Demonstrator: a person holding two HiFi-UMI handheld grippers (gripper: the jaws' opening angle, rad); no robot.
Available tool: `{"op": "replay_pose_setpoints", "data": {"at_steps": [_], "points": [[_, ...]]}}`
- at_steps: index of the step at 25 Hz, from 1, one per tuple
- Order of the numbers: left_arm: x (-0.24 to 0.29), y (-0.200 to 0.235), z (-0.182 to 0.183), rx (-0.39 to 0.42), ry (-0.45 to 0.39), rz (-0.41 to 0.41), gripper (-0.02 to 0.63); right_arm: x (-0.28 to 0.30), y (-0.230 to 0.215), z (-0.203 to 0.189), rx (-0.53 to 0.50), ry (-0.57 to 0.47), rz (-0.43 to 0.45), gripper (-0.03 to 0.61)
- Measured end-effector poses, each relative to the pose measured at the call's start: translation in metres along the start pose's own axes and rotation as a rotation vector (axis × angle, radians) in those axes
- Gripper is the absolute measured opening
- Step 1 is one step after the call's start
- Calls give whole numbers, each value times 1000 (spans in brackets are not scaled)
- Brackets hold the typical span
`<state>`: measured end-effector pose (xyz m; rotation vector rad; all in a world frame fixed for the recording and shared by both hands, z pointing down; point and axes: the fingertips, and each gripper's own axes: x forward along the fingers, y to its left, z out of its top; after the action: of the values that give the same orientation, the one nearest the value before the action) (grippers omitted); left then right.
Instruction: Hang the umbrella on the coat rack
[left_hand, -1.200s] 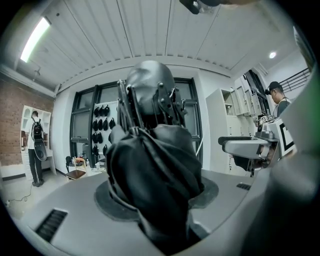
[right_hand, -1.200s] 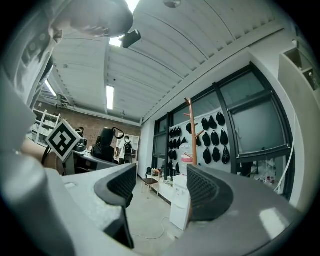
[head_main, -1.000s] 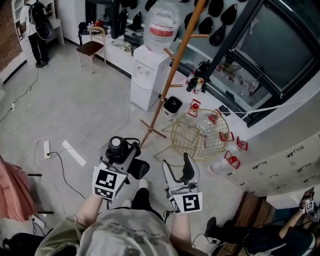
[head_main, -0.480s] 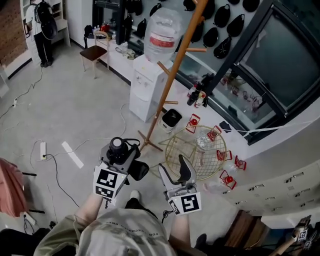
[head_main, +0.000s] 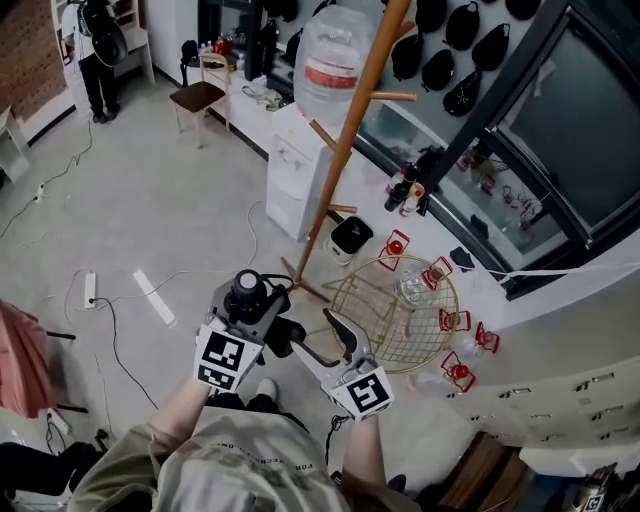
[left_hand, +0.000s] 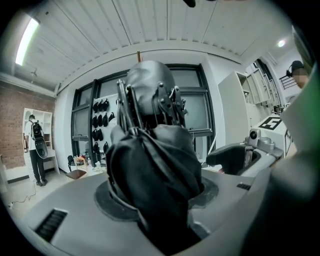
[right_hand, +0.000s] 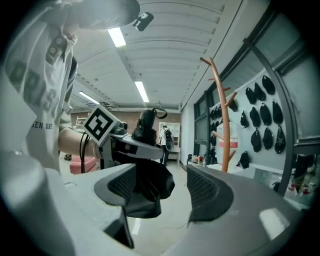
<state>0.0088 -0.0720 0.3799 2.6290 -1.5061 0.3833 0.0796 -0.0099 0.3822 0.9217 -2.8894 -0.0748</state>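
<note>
— Black fabric is clamped between the fingers (left_hand: 65, 210) of the left gripper (left_hand: 152, 220); is the umbrella (left_hand: 155, 160) held firmly?

— It is gripped about its middle, with the fingers closed onto the folded bundle. Its long axis is set roughly upright, across the fingers. The rounded end is at the top of the left gripper view and the loose fabric end is below.

— And the right gripper (right_hand: 160, 192)?

— Its fingers (right_hand: 212, 192) are spread apart and nothing is pressed between them. The umbrella's lower end is seen just beyond them, left of centre, near the left-hand finger.

— Where is the coat rack (head_main: 345, 150) placed from there?

— It is found past both grippers, toward the upper middle of the head view. In the right gripper view its pole (right_hand: 223, 130) is seen at the right, well apart from the umbrella. The pegs (head_main: 395, 97) are judged to lie above the rounded end, so a lift up and across toward the pole is called for, with the umbrella carried by the left hand.
</note>
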Motion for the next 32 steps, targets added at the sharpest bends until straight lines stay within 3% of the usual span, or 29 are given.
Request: {"op": "replay_pose_setpoints", "data": {"at_steps": [10,15,20,22,24,27,29,32], "points": [[20,-17,-4,24,0,-113,229,53,17,-47,49,116,190,308],[28,-17,-8,36,-18,-151,227,71,12,-59,95,115,174,322],[39,-7,-22,-15,-14,-217,222,82,8,-83,150,159,156,340],[44,-2,-27,-18,-9,-245,222,88,13,-90,179,180,183,289],[52,5,-29,-2,-7,-270,222,97,17,-91,217,180,192,161],[61,17,-34,10,2,-319,222,110,13,-94,291,156,140,57],[65,24,-38,1,7,-350,224,117,10,-97,315,154,112,21],[71,32,-44,7,8,-394,224,128,8,-103,323,168,78,14]]}}
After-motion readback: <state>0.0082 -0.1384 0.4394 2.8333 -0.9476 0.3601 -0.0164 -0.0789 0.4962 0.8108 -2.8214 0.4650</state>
